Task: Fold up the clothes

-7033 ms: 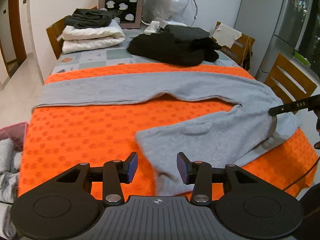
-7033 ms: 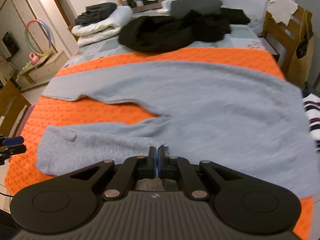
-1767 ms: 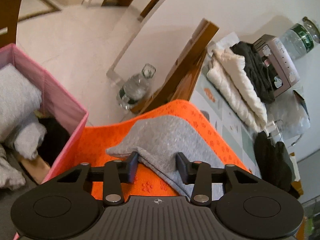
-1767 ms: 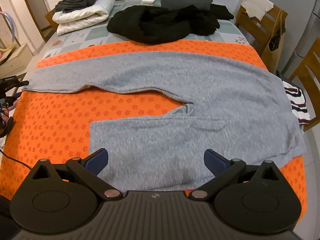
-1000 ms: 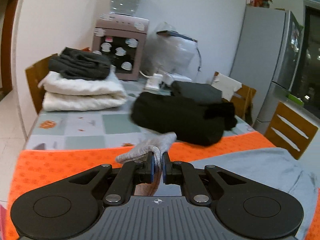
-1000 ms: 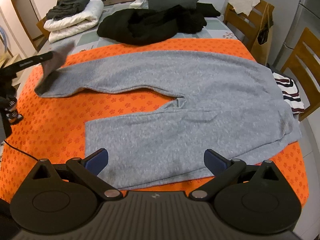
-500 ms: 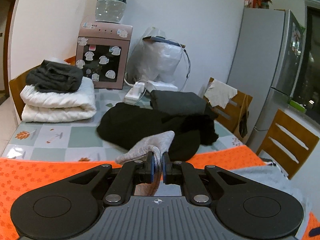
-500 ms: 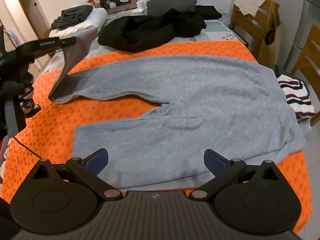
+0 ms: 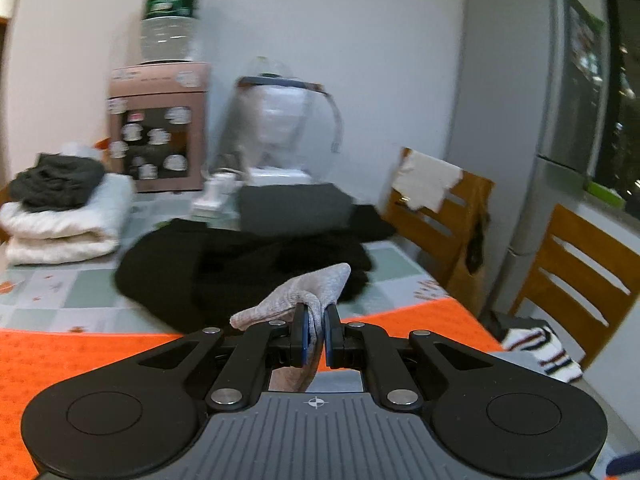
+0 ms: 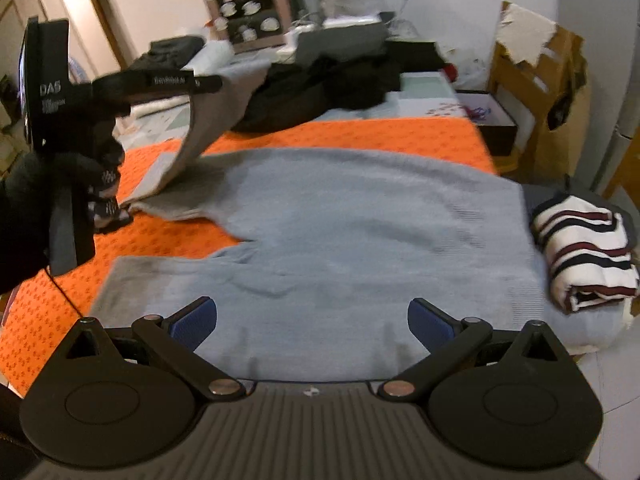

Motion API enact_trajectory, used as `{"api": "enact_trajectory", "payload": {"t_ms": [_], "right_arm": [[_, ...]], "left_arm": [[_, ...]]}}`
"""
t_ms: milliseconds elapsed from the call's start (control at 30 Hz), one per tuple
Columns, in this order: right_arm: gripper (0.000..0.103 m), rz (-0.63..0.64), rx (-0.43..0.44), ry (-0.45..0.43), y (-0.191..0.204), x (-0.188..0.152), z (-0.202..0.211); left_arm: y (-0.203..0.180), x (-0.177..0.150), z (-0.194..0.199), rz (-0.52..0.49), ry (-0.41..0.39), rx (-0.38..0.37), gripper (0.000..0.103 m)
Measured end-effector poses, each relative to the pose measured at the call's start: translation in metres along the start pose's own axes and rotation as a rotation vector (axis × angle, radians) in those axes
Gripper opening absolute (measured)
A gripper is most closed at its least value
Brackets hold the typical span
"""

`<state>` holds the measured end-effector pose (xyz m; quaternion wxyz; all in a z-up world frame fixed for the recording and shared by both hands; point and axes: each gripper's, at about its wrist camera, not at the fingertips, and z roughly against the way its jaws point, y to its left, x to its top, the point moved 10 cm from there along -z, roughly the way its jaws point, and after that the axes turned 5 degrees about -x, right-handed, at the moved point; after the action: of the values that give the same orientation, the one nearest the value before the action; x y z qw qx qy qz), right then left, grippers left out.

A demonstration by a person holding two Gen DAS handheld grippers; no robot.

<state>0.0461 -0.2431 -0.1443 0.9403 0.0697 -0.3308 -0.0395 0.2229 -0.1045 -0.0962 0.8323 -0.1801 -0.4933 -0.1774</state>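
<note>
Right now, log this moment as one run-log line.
task: fold clothes | left gripper: shut on grey trousers leg end, lifted above orange mat | right gripper: open, empty, above near leg

Bright indoor light — motion blur, fisheye-warped edges.

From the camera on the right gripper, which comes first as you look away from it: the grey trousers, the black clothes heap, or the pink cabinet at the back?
1. Grey trousers, spread on the orange cloth just ahead of the right gripper.
2. Black clothes heap, beyond the orange cloth, mid-table.
3. Pink cabinet, at the far end, left of centre.
</note>
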Motion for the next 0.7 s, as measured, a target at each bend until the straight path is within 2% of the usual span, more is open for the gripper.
{"api": "enact_trajectory", "payload": {"t_ms": [133,333,467,600,633,700], "right_arm": [[0.102,-0.056,-0.062,-0.015,-0.041,-0.004,0.006],[0.102,-0.125,-0.061,-0.017,-0.073,-0.008,0.004],[0.102,-0.156,-0.062,-0.057,-0.085,-0.005,0.004],[0.102,-0.181,-0.055,-0.067,-0.093,0.003,-0.003],[0.102,-0.180,-0.051,-0.063,-0.094,0.006,-0.006],[0.102,-0.171,-0.042,-0.055,-0.093,0.013,-0.012]], "left_arm": [[-0.049,-0.011,-0.016,-0.062,0.035,-0.057,0.010],[-0.100,-0.037,-0.039,-0.137,0.112,-0.138,0.010],[-0.126,-0.056,-0.053,-0.177,0.175,-0.194,0.012],[-0.132,-0.072,-0.049,-0.180,0.218,-0.269,0.023],[-0.132,-0.075,-0.046,-0.180,0.222,-0.285,0.029],[-0.117,-0.078,-0.033,-0.161,0.229,-0.275,0.034]]}}
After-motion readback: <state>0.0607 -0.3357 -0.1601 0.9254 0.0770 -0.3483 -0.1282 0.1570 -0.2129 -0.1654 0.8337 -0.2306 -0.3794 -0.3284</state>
